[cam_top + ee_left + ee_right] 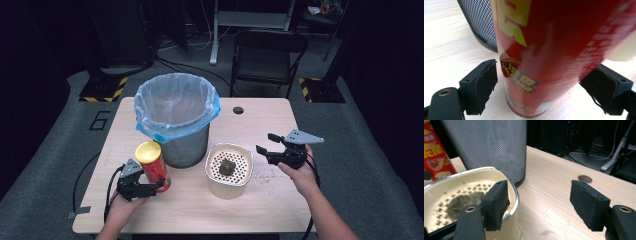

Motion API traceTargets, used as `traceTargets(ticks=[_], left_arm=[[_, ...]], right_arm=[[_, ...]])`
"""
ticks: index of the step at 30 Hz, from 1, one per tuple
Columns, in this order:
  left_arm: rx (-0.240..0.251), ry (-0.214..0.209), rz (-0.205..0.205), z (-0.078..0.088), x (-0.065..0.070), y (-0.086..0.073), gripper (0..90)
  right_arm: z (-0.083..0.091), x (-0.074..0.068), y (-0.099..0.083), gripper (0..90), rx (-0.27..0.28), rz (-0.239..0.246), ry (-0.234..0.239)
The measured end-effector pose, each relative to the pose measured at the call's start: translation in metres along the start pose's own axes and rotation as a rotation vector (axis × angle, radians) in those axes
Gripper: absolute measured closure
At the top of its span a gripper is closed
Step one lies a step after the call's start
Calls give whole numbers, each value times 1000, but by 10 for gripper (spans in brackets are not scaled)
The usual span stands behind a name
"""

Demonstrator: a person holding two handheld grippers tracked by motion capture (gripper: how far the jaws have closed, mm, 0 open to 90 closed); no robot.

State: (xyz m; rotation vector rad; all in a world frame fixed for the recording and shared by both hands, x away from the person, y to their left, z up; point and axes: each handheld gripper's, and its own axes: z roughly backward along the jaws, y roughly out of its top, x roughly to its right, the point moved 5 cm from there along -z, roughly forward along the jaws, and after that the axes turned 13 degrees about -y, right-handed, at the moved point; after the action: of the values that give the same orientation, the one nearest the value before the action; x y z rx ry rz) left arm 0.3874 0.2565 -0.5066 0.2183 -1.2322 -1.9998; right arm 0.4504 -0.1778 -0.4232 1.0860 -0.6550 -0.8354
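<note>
your left gripper [150, 189], nearest the camera at 7 o'clock on the worktop [265, 125], had its fingers [482, 85] around the upright red can [152, 167]; one pad stood just clear, so i cannot tell if they gripped. the can stood just beside the mesh bin [177, 117]. your right gripper [266, 144], at 3 o'clock, held its fingers [496, 202] apart and empty beside the cream strainer [229, 171].

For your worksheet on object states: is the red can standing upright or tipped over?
Upright. The can stands on its base on the table, yellow lid on top; the left gripper view shows its bottom rim on the wood.
</note>
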Motion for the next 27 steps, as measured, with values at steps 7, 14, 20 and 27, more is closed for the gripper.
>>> traceTargets(ticks=[7, 14, 20, 27], left_arm=[[27, 7, -5, -4, -2, -3, 192], [28, 25, -25, -4, 0, -3, 223], [6, 36, -52, 0, 0, -4, 230], [34, 46, -35, 8, 0, -3, 231]], right_arm=[[4, 11, -18, 309, -17, -16, -33], [5, 10, -33, 309, -43, -28, -44], [4, 9, -39, 309, -53, -35, -50], [5, 9, -46, 309, -57, -52, -54]])
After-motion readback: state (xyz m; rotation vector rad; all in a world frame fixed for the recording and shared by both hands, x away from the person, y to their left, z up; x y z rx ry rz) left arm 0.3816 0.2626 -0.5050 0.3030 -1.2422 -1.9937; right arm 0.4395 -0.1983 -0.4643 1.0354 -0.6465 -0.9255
